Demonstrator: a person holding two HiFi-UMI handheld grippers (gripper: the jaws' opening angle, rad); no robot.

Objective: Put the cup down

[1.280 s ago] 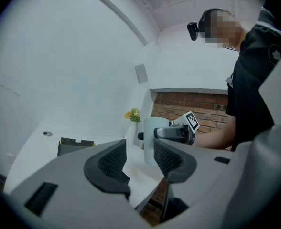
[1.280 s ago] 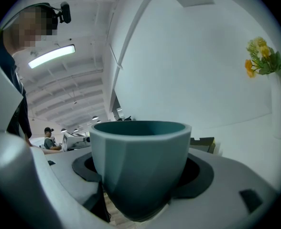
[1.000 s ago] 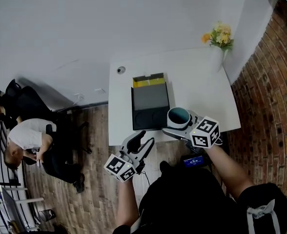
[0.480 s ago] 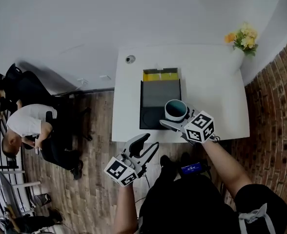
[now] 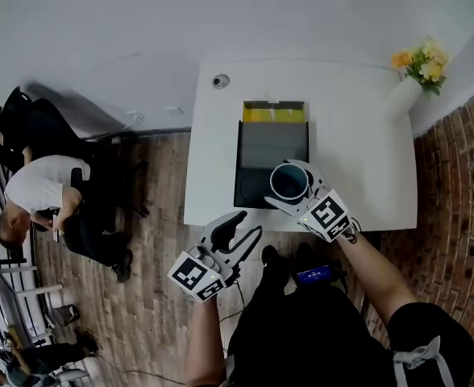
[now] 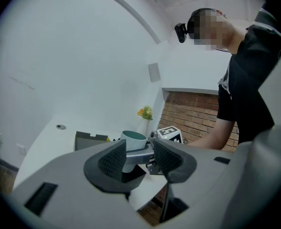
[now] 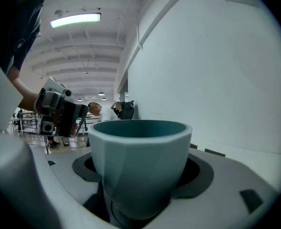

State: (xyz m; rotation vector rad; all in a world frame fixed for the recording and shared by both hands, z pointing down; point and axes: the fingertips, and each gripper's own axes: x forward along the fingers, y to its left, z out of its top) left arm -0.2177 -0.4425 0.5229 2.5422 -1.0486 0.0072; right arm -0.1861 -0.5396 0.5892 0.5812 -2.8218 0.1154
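A teal cup (image 5: 290, 177) hangs upright over the front right part of a black tray (image 5: 255, 161) on the white table (image 5: 358, 160). My right gripper (image 5: 286, 185) is shut on the cup, one jaw on each side. In the right gripper view the cup (image 7: 138, 161) fills the middle, pressed between the two pads. My left gripper (image 5: 245, 226) is open and holds nothing, off the table's front edge above the wood floor. In the left gripper view its open jaws (image 6: 139, 159) frame the cup (image 6: 132, 140) farther off.
The tray has round recesses at its front (image 5: 253, 190) and a yellow box (image 5: 274, 111) behind it. A white vase of flowers (image 5: 410, 75) stands at the table's far right corner. A small round fitting (image 5: 219, 80) sits far left. A person (image 5: 35, 208) sits left; brick wall right.
My right gripper has carried the cup from beside the tray's right edge to above the tray's front right part. The left gripper has stayed open off the table's edge.
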